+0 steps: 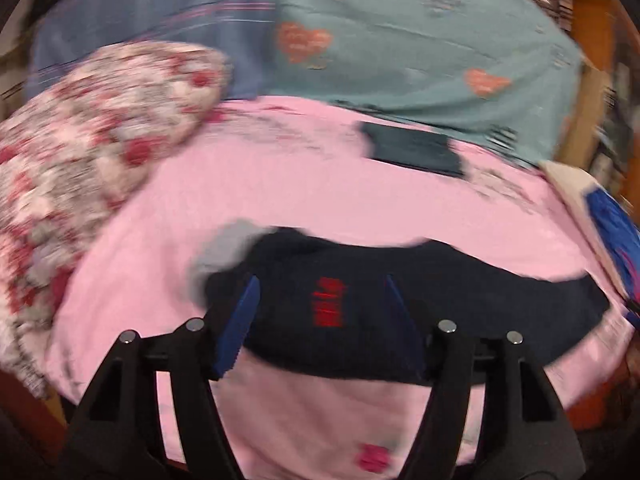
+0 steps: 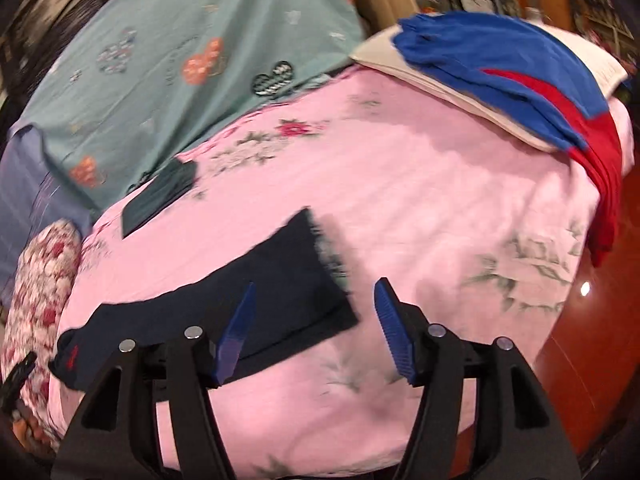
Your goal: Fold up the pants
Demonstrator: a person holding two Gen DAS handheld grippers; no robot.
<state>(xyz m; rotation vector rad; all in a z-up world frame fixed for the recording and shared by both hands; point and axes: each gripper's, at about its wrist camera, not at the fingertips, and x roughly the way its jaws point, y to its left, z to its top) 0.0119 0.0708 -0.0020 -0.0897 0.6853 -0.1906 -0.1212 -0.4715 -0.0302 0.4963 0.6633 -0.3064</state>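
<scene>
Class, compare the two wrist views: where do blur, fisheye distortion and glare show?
Left wrist view: streaky motion blur, heaviest on the floral pillow; navy pants smeared. Right wrist view: sharper, the pink sheet bulging like a dome, a small glare spot on the red-brown surface.

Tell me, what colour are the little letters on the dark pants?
Red. The lettering on the navy pants shows best in the left wrist view.

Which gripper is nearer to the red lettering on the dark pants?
Left. The left gripper hangs open right over the red lettering on the dark pants. The right gripper is open over the pants' opposite end.
</scene>
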